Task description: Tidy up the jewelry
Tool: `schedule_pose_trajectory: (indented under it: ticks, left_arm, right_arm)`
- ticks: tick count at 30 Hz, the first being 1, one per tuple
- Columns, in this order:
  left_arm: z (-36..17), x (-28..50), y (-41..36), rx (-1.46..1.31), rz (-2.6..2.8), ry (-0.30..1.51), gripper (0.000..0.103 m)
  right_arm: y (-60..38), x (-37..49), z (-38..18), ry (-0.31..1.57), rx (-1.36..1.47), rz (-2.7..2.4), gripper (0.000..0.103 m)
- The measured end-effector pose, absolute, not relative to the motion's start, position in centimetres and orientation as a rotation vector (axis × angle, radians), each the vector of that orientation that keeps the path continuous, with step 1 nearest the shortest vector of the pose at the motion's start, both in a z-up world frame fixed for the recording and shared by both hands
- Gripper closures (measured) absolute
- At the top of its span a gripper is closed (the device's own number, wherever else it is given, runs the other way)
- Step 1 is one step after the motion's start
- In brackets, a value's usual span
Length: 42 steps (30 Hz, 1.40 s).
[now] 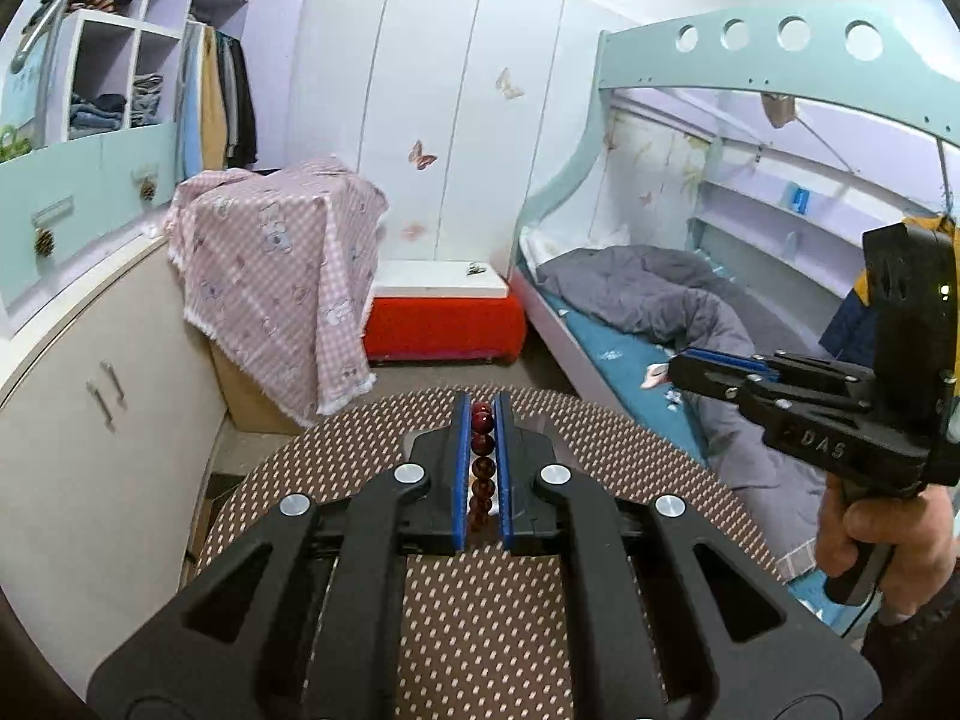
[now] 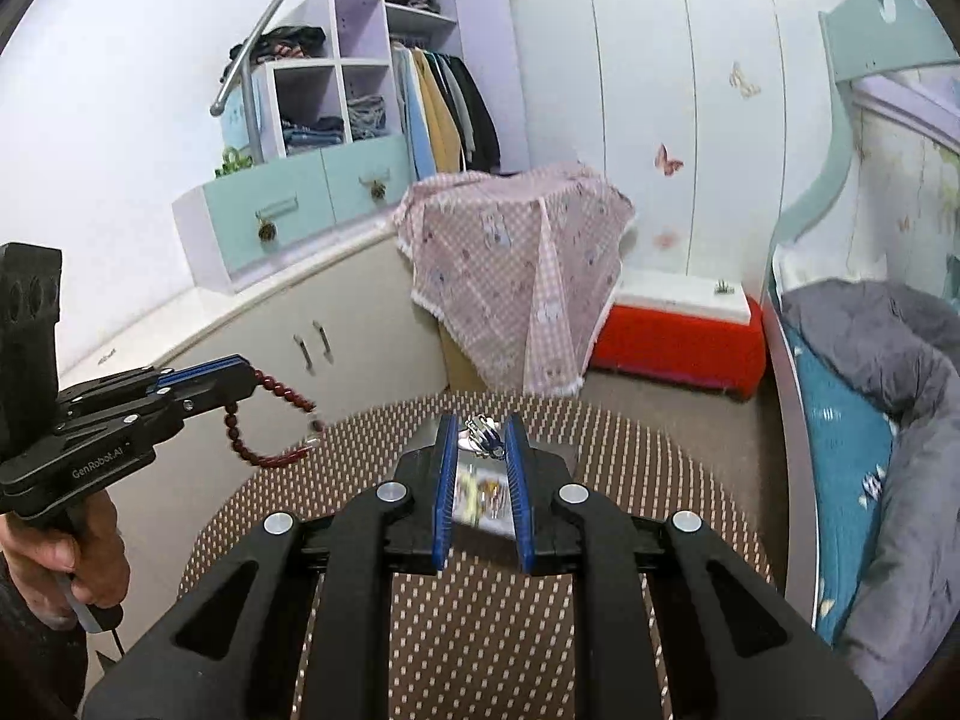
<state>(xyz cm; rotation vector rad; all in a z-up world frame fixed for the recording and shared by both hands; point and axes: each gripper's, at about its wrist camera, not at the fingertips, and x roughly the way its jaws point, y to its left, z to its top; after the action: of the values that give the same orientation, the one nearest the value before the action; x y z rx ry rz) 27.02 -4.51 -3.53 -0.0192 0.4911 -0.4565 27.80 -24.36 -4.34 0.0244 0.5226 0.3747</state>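
My left gripper [image 1: 482, 405] is shut on a dark red bead bracelet [image 1: 482, 462], held above the round brown dotted table [image 1: 372, 456]. In the right wrist view the left gripper [image 2: 243, 372] shows at the left with the bracelet [image 2: 264, 420] hanging from its tip in a loop. My right gripper [image 2: 480, 426] is shut on a small silver and blue jewelry piece [image 2: 483, 435] above the table [image 2: 630, 456]. A clear box [image 2: 480, 498] with small items lies on the table below it. The right gripper [image 1: 681, 363] appears at the right in the left wrist view.
A pink checked cloth [image 1: 276, 276] covers a box beyond the table. A red and white bench [image 1: 444, 312] stands by the white wardrobe. A bunk bed [image 1: 660, 312] with a grey duvet is at the right. Cabinets [image 1: 90, 420] line the left wall.
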Motion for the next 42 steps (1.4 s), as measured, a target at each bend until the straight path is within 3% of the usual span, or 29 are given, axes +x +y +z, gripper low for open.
schedule_pose_trajectory:
  ticks: [8,18,20,21,22,23,25,42]
  left_arm:
    - [-3.0,31.4,-6.2,-0.042,-0.475,0.527,0.095]
    - [-6.2,36.1,-7.5,-0.060,-0.453,0.656,0.094]
    - [-7.0,36.8,-7.5,-0.045,-0.427,0.690,0.094]
    - [-7.1,36.9,-7.5,-0.042,-0.412,0.697,0.093]
    - [-7.3,37.0,-7.3,-0.037,-0.388,0.702,0.077]
    - [-7.3,36.9,-7.0,-0.040,-0.376,0.700,0.036]
    - [-6.9,36.4,-5.5,-0.072,-0.302,0.657,0.007]
    - [-3.7,27.2,-2.6,-0.038,-0.165,0.522,0.006]
  right_arm:
    - [-24.3,31.7,-3.8,0.546,0.048,0.390,0.089]
    - [-23.9,36.4,-8.0,0.683,0.104,0.397,0.087]
    - [-24.1,37.1,-9.0,0.714,0.130,0.391,0.082]
    - [-24.3,37.2,-9.3,0.722,0.149,0.386,0.064]
    - [-24.7,37.2,-9.6,0.720,0.173,0.370,0.030]
    - [-25.0,37.0,-9.5,0.708,0.184,0.358,0.009]
    - [-26.1,36.5,-9.4,0.688,0.226,0.341,0.008]
    - [-25.2,29.0,-4.8,0.561,0.195,0.308,0.008]
